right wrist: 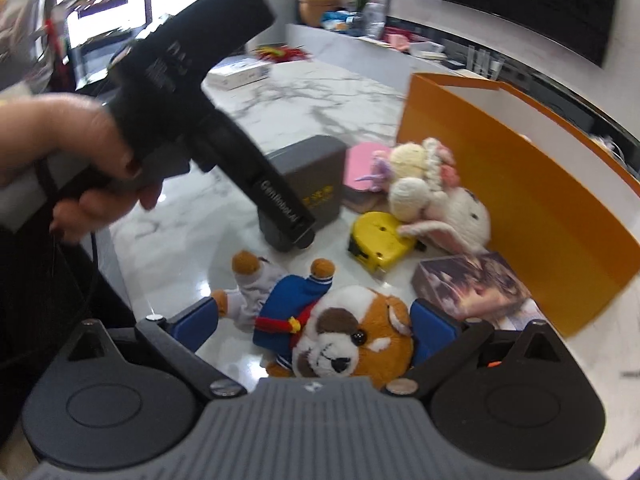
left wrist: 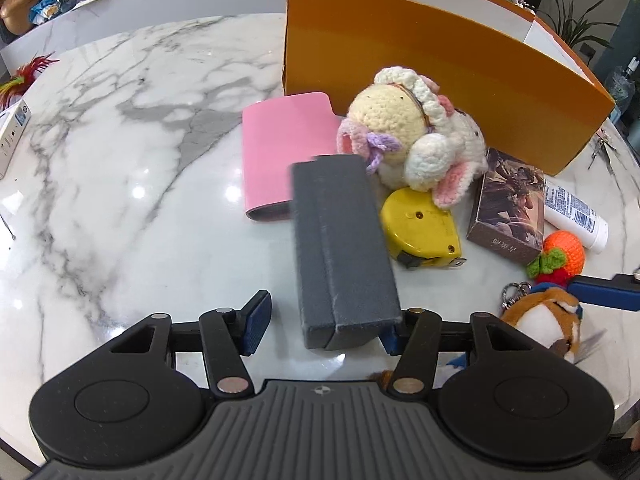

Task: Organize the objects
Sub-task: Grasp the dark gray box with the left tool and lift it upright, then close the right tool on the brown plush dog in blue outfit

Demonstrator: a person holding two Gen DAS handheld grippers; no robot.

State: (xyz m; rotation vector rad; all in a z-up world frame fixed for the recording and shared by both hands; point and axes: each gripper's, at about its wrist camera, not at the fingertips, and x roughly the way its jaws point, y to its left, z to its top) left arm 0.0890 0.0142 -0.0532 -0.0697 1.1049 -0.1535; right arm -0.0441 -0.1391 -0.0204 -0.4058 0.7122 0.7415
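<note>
A grey felt-covered box (left wrist: 340,248) lies on the marble table between the fingers of my left gripper (left wrist: 322,330). The jaws stand wide; the right pad touches the box and the left pad is apart from it. The box also shows in the right wrist view (right wrist: 312,184). My right gripper (right wrist: 324,324) is open around a brown-and-white plush dog in a blue jacket (right wrist: 340,340), also at the left wrist view's right edge (left wrist: 548,320). An orange open box (left wrist: 440,60) stands behind the pile.
A pink case (left wrist: 284,152), a crocheted cream doll (left wrist: 412,136), a yellow tape measure (left wrist: 420,228), a printed card box (left wrist: 508,204), a white tube (left wrist: 576,212) and a crocheted orange fruit (left wrist: 560,252) lie before the orange box. A white carton (left wrist: 12,132) sits far left.
</note>
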